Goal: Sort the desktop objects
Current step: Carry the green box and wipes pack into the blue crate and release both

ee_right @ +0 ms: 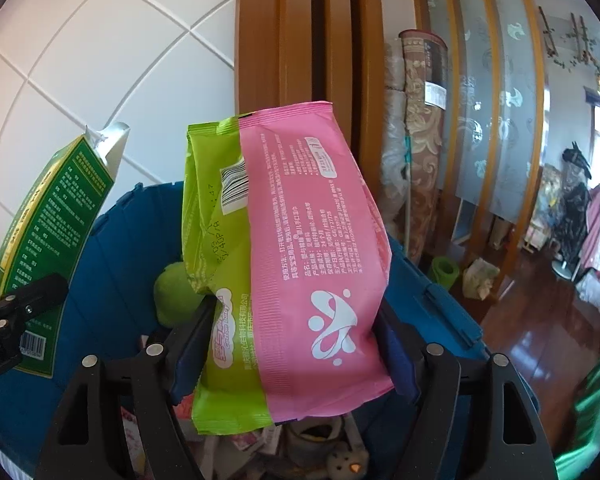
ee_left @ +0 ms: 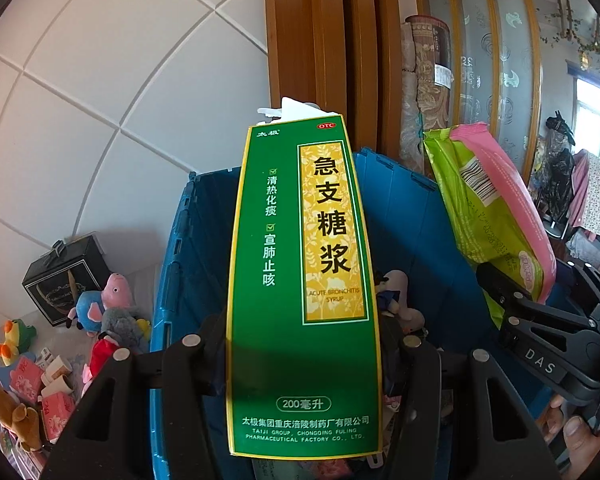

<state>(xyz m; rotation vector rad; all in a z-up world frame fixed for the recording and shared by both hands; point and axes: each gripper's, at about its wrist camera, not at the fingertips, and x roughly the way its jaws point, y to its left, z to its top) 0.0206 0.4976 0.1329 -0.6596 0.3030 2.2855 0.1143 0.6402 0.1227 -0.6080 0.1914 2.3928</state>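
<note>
Left gripper [ee_left: 304, 344]: your fingers pinch the green syrup box [ee_left: 304, 280] upright above the blue crate [ee_left: 172, 264] | Right gripper [ee_right: 296, 344]: your fingers clamp the pink-and-green wipes pack [ee_right: 300, 248], over the crate's open interior, tiled wall behind.
</note>
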